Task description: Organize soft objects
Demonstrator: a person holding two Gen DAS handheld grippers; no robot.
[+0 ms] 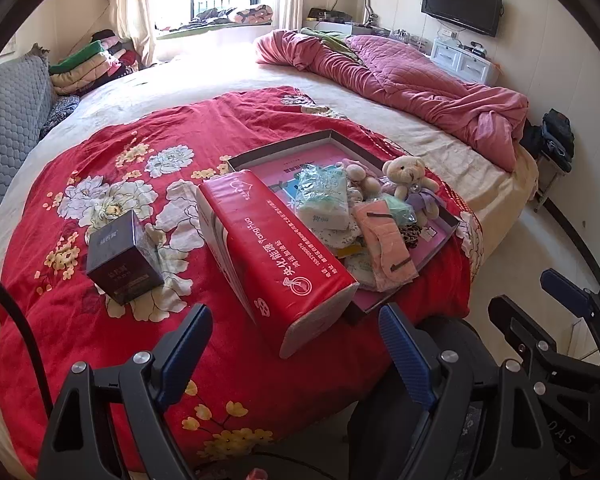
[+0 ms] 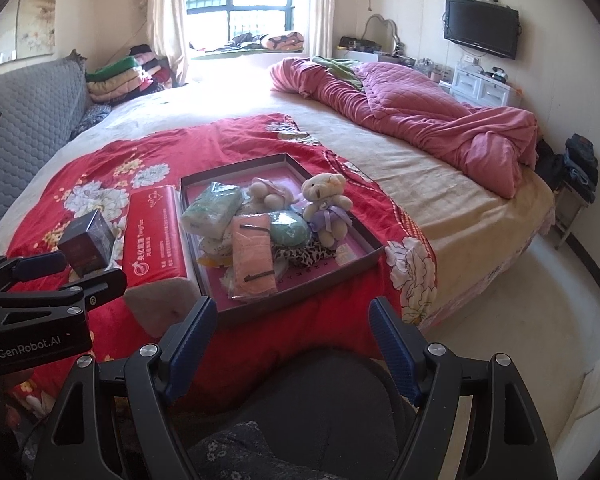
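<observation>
Both hand-held grippers, left [image 1: 296, 354] and right [image 2: 290, 346], hung released. The teddy bear [image 2: 326, 208] in the tray [image 2: 374, 254] looked light, compressible; torso grasp advised.

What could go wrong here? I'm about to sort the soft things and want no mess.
The red pack leans tilted on the tray edge; nudging it may tip it. The bear sits upright atop the heap and could topple out. The peach pouch overlaps other packets, so pulling it may drag them. Both hand-held grippers, left and right, are open.
</observation>
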